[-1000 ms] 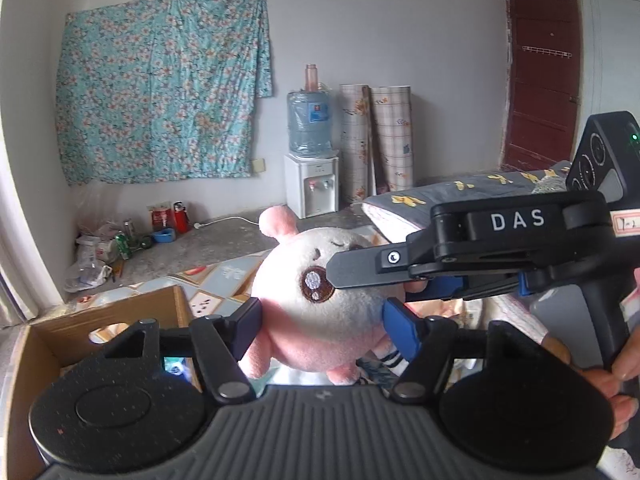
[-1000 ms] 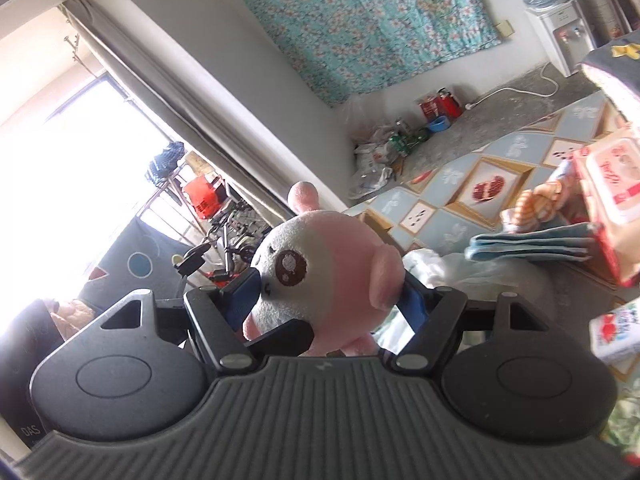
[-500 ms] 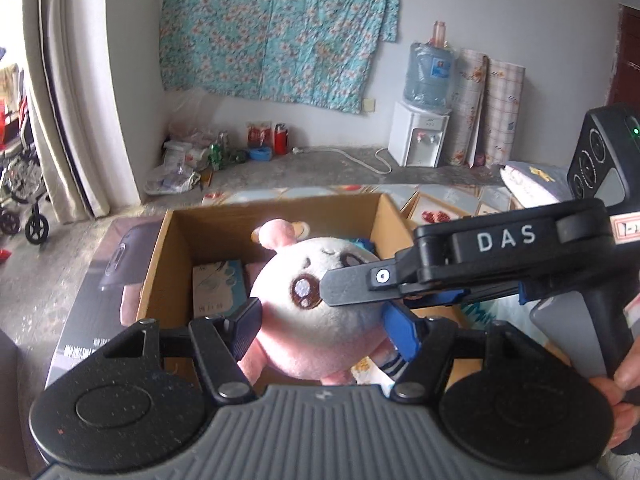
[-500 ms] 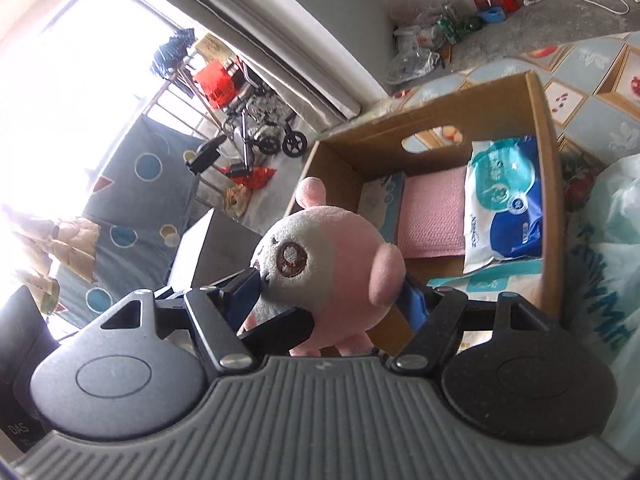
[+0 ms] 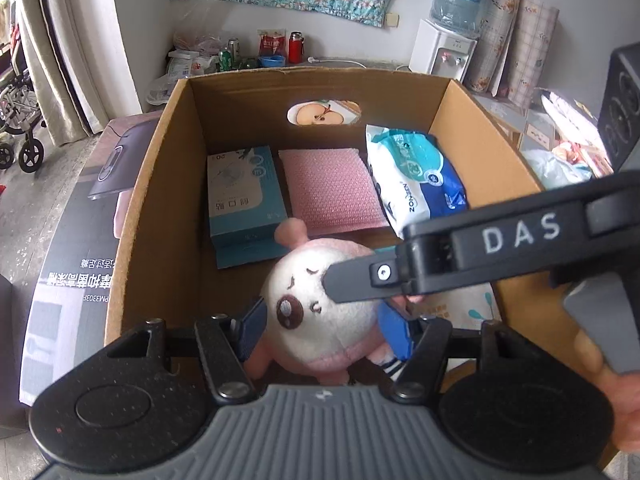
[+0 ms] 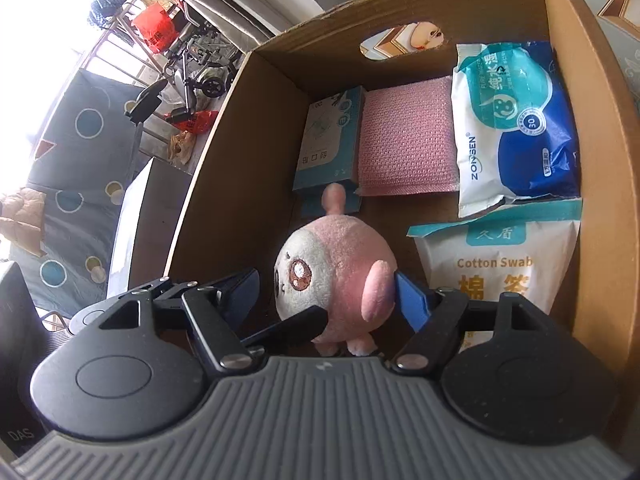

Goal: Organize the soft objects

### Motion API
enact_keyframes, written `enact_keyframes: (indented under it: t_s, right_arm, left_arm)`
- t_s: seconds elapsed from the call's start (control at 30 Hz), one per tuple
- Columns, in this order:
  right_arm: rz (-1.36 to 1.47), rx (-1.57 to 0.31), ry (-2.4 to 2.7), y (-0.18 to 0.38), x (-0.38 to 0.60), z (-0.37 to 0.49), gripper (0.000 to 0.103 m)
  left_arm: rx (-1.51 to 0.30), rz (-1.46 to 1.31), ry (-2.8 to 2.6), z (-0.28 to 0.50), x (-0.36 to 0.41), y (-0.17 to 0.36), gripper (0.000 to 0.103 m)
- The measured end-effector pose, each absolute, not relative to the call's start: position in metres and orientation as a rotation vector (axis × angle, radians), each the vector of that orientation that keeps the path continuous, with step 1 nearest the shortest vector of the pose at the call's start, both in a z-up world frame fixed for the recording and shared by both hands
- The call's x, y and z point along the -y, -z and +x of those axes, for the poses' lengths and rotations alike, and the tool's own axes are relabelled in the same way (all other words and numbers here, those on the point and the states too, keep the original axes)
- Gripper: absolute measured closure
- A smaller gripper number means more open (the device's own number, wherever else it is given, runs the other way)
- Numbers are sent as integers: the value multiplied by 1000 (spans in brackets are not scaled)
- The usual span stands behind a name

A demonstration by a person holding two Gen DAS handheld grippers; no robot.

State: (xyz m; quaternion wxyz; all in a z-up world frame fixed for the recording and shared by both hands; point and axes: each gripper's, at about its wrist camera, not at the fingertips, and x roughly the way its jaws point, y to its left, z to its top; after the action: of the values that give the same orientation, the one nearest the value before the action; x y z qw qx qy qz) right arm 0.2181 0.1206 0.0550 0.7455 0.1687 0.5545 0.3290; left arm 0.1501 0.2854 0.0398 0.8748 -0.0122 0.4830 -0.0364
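Note:
A round pink and white plush toy (image 5: 316,320) (image 6: 340,276) hangs low inside an open cardboard box (image 5: 160,200) (image 6: 224,152), near its front wall. My left gripper (image 5: 325,326) is closing, and its blue pads (image 5: 254,322) press the plush from both sides. My right gripper (image 6: 325,294) straddles the same plush. Its right pad (image 6: 408,300) touches the pink ear, while a narrow gap shows at its left pad. In the left wrist view its black finger (image 5: 360,280) crosses the plush's face.
On the box floor lie a teal carton (image 5: 244,200), a pink cloth pad (image 5: 328,188), a wet wipes pack (image 5: 416,176) and a cotton swab bag (image 6: 496,264). A dark printed carton (image 5: 72,240) lies left of the box. A water dispenser (image 5: 444,52) stands behind.
Both grippers carried the plush across the room to the box and lowered it inside, tilting downward. A gap has appeared at the right gripper's left pad.

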Motion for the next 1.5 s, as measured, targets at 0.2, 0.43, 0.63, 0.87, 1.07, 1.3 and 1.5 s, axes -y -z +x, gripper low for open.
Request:
enact_keyframes:
  t_s: [0.2,0.43,0.63,0.87,1.07,1.3,1.5]
  right_arm:
    - [322,-1123,-702,-73,-118,231,30]
    - [215,-1140,-746,-63,-153,256,49]
    - [100,-1163,-723,-54,-159,250,56]
    - [151,-1167,-716,-48,-148,256,56]
    - [263,-1141,-754,-57,-134,250,50]
    - [489,-1000,-829,-99,-74,222,44]
    - [583,-877,-836,-132,-4,193,43]
  left_arm:
    - [-1027,-11,94,147,-281,-39,40]
    - [-1094,4,127,151,-273,-33,37]
    - [-1090,78,84,152,-269,-29,37]
    - [-1100,24,71,151,-273,-30,37]
    - [-1071,-38,92,144,-273,-42,23]
    - [-974,-99,53,126,-268,-73,20]
    - [-825,-29,88,107,-229,-110,16]
